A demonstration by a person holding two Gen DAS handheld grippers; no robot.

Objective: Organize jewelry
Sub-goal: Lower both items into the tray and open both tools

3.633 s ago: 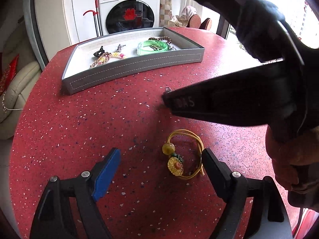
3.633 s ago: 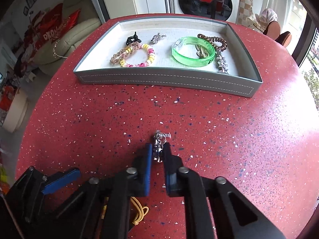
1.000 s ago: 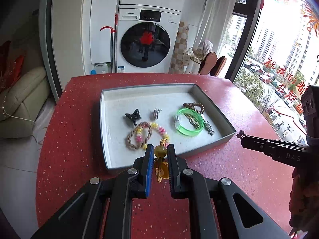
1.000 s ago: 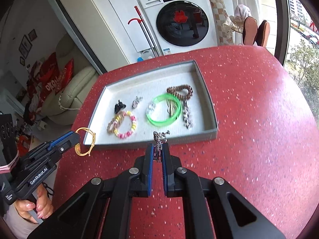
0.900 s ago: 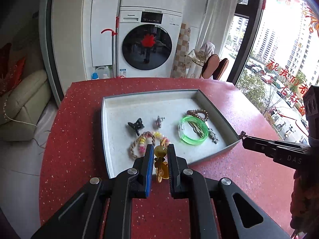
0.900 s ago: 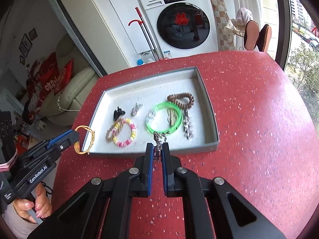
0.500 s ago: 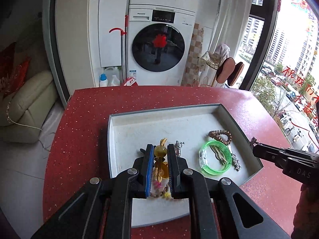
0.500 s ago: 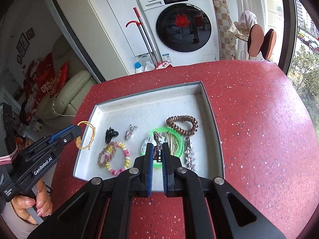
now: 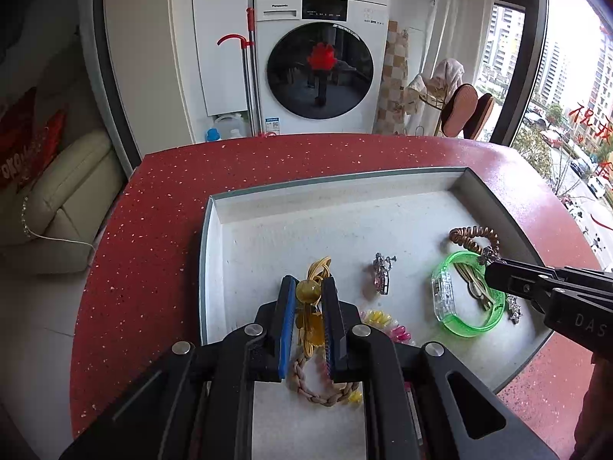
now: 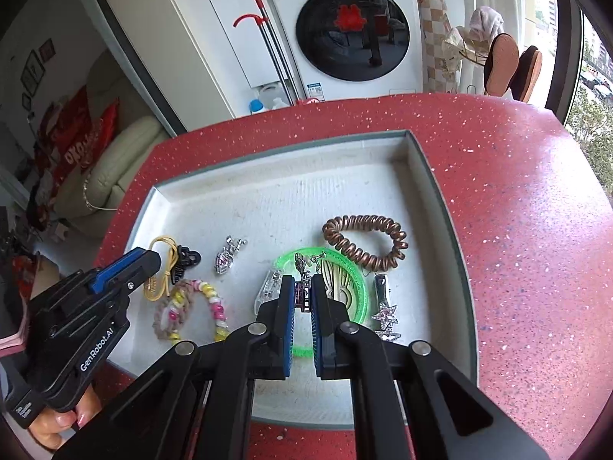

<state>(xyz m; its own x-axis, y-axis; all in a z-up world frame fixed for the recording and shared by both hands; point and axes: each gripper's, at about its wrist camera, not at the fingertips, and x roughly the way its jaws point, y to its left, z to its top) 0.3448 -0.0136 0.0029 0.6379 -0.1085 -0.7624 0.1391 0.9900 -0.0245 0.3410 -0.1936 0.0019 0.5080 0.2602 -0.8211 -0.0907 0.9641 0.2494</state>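
Observation:
My left gripper [image 9: 308, 285] is shut on a gold wire bracelet [image 9: 308, 291] with a round amber bead, held over the left part of the grey tray [image 9: 325, 222]. The same bracelet [image 10: 163, 264] hangs from that gripper [image 10: 151, 258] in the right wrist view. My right gripper [image 10: 302, 285] is shut on a small silver earring [image 10: 302, 264], held above the green bangle [image 10: 358, 291]. In the left wrist view the right gripper [image 9: 488, 262] reaches in from the right over the green bangle [image 9: 459, 324].
In the tray lie a brown spiral hair tie [image 10: 364, 241], a beaded braided bracelet [image 10: 187, 312], a black claw clip [image 10: 187, 258], a silver charm [image 10: 226, 257] and a star clip [image 10: 385, 312]. The tray sits on a round red speckled table [image 10: 528, 230]. A washing machine [image 9: 318, 65] stands beyond.
Both grippers have moved forward and down from in front of the tray to above its inside, each still holding its piece of jewelry.

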